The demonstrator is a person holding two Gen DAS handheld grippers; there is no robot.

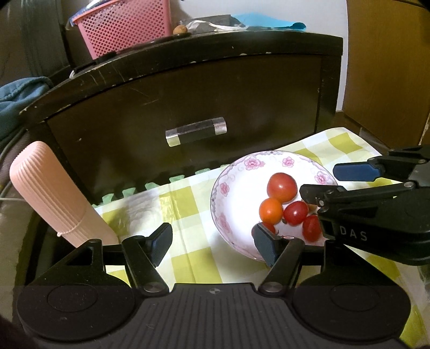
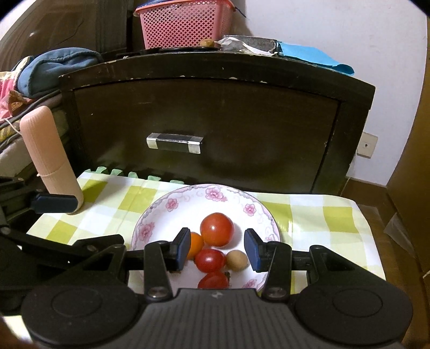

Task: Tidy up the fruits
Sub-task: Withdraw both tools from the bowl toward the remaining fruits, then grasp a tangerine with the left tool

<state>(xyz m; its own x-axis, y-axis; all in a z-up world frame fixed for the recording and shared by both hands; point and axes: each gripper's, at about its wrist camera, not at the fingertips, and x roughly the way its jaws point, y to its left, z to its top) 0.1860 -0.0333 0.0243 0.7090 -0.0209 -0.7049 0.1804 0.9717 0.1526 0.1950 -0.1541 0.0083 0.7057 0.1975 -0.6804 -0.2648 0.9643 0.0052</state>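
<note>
A white bowl with pink flowers point(image 1: 228, 188) point(image 2: 161, 212) sits on a green checked cloth. It holds a large red tomato point(image 1: 281, 187) point(image 2: 217, 229), an orange tomato point(image 1: 271, 210) point(image 2: 196, 241), small red tomatoes point(image 1: 296, 212) point(image 2: 210, 260) and a small brown fruit point(image 2: 237, 260). My left gripper point(image 1: 213, 245) is open and empty, its right finger at the bowl's near rim. My right gripper point(image 2: 217, 249) is open and empty, low over the bowl, its fingers either side of the fruits. It also shows in the left wrist view point(image 1: 336, 185).
A dark wooden cabinet point(image 1: 188, 107) point(image 2: 215, 112) with a drawer handle stands behind the cloth. A pink ribbed case point(image 1: 53, 196) point(image 2: 45, 150) leans at the left. A pink basket point(image 1: 126, 26) point(image 2: 185, 24) and blue paper lie on the cabinet top.
</note>
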